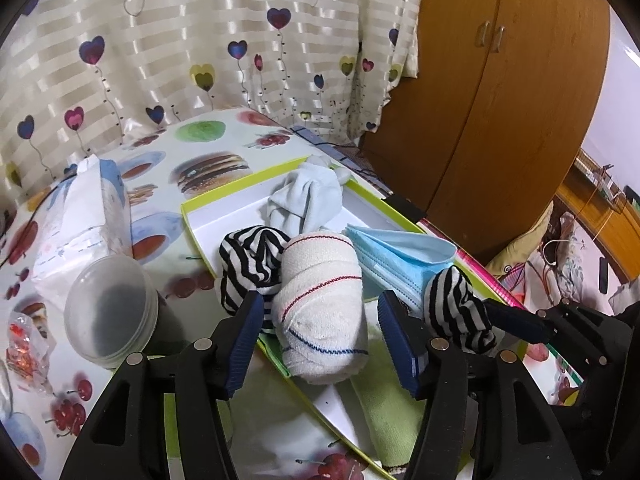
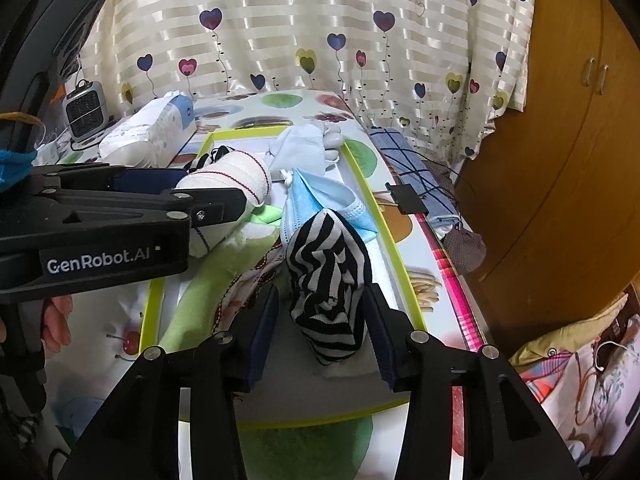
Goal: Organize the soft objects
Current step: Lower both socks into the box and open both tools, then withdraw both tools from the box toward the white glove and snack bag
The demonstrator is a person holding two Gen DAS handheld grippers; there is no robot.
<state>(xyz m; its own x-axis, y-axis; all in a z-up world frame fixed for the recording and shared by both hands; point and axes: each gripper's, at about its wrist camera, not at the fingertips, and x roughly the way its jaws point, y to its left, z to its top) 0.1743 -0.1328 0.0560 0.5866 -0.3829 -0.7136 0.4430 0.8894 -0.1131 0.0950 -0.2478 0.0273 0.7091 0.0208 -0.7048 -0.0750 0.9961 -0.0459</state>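
The bench [image 1: 168,160] wears a glossy cloth printed with burgers, cherries, cups and fruit, and stands against a cream striped curtain [image 1: 200,40] dotted with heart-shaped balloons; a brown wooden wardrobe [image 1: 500,120] with two small handles fills the corner to the right, and bedding in mixed prints shows beyond the bench edge. On the cloth lies a shallow white tray with a lime-green rim [image 1: 236,188] holding the soft things: a pale blue knotted sock [image 1: 308,196] at the far end, a blue face mask [image 1: 400,256] along the right side, a striped black-and-white sock [image 1: 248,264] to the left, and a rolled white sock with red and blue lines [image 1: 324,312] in the middle. The left gripper [image 1: 320,344] has its jaws apart on either side of this white roll, not pressing it. The right gripper [image 2: 322,316] has its jaws spread around a second black-and-white striped sock ball [image 2: 330,280] over the near part of the tray, the right pad touching the fabric and the left pad clear of it. A light green cloth [image 2: 200,292] lies under the left gripper. Left of the tray sit a tissue pack [image 1: 84,216] and a clear plastic lid [image 1: 108,312]; a small grey heater [image 2: 84,112] stands at the far left corner, and a black binder clip [image 2: 408,196] grips the cloth at the right edge.
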